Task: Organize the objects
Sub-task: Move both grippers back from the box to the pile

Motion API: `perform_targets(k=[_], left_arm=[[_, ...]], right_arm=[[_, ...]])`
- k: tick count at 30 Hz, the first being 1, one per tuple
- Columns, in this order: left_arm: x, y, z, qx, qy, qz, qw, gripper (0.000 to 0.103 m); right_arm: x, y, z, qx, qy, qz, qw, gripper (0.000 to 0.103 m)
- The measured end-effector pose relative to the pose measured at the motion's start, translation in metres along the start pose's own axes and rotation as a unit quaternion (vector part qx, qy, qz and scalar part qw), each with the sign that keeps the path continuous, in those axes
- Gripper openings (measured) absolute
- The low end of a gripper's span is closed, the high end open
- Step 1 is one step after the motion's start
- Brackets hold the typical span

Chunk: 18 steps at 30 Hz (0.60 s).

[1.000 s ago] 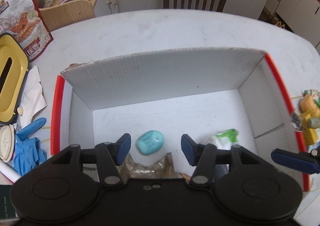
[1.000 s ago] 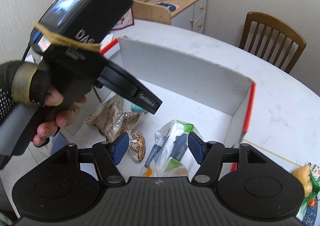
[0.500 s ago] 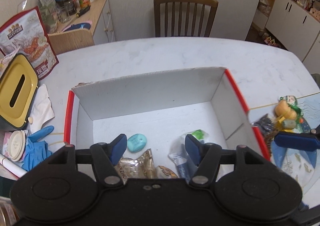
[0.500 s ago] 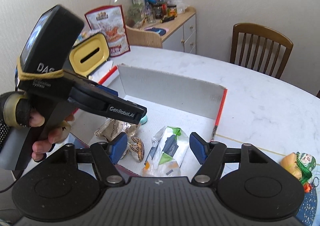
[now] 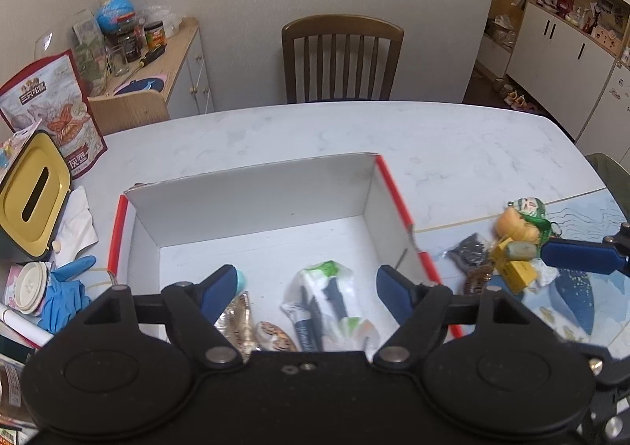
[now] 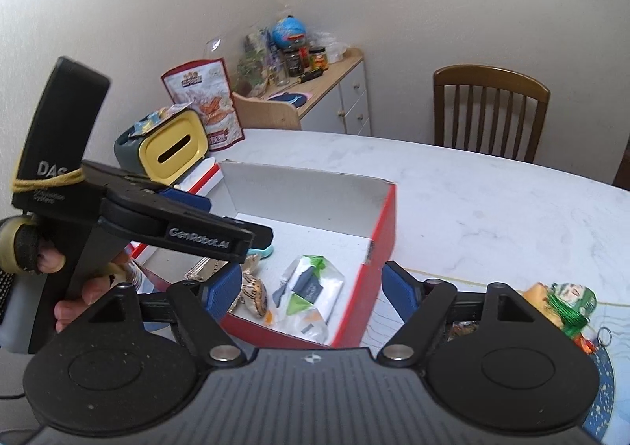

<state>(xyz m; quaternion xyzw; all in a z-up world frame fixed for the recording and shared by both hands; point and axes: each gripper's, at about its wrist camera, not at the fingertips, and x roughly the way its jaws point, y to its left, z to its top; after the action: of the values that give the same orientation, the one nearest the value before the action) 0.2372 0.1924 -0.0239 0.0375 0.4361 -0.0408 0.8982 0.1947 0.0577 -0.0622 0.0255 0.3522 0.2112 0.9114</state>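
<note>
- Now both tools hang higher over the worktop (image 5: 453,138) than a second ago, the left tool (image 5: 301,287) and right tool (image 6: 311,285) spread wide and holding nothing.
- Inside the red-edged box (image 5: 388,185), the green-and-white packet (image 5: 327,303) lies flat near the front wall, its long axis running front to back; that suggests a drop-off is done.
- Still unsorted, the small toys (image 5: 516,240) sit just right of the box.

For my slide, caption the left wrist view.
Open left gripper hovers over a red-edged box holding a snack packet, small trinkets waiting outside on the table.
</note>
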Motion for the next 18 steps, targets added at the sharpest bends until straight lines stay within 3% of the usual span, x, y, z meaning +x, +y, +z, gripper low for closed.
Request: perform_targets(k=[18], left_arm=[[-0.031,-0.062,-0.011,-0.002,-0.04,-0.01,0.9991,0.096]], right_arm=[[-0.074,-0.076,-0.032,0.029,-0.034,-0.022,0.999,0.085]])
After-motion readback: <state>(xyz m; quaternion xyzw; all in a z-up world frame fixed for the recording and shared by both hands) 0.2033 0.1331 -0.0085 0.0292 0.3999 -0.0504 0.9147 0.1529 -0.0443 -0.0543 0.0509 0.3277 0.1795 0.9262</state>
